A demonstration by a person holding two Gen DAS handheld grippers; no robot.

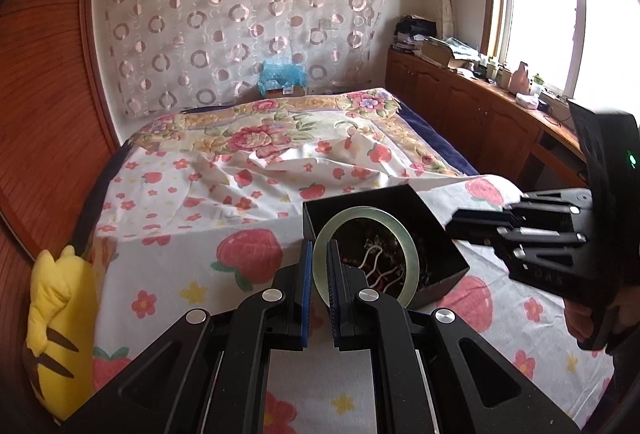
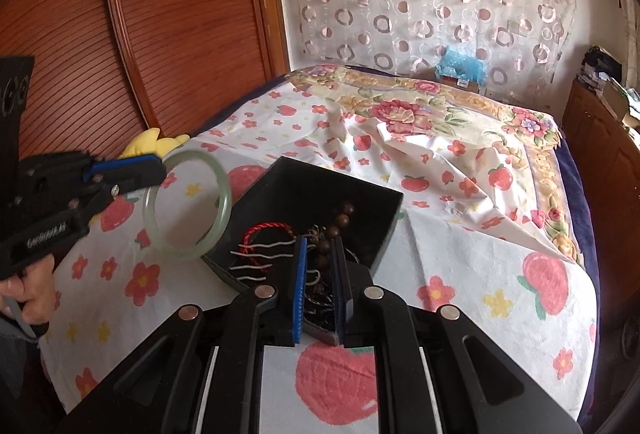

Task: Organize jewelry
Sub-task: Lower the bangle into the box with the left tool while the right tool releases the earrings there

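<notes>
left claw (image 1: 319, 276) clenched on the rim of a pale green jade bangle (image 1: 368, 258), ring held upright and clear of the bedsheet (image 2: 460, 254), just beside the near-left corner of the black jewelry box (image 2: 316, 193). Edge grip on one side makes sense: leaves the hoop free to drop or lean into the box

right claw (image 2: 320, 274) pads close together at the near wall of the box, likely pinning it so it doesn't slide on soft bedding; can't tell if it's actually gripping the wall or only hovering over it

box already holds a red cord bracelet (image 2: 266, 230), dark wooden beads (image 2: 340, 220) and some tangled cords, so the bangle looks like a late item

surface is a bed, strawberry-print sheet over a floral blanket (image 2: 420, 105). Yellow plush (image 1: 60, 334) at the left edge, wooden slatted doors (image 2: 180, 13), circle-pattern curtain (image 1: 240, 13), cluttered window cabinet (image 1: 480, 105)
</notes>
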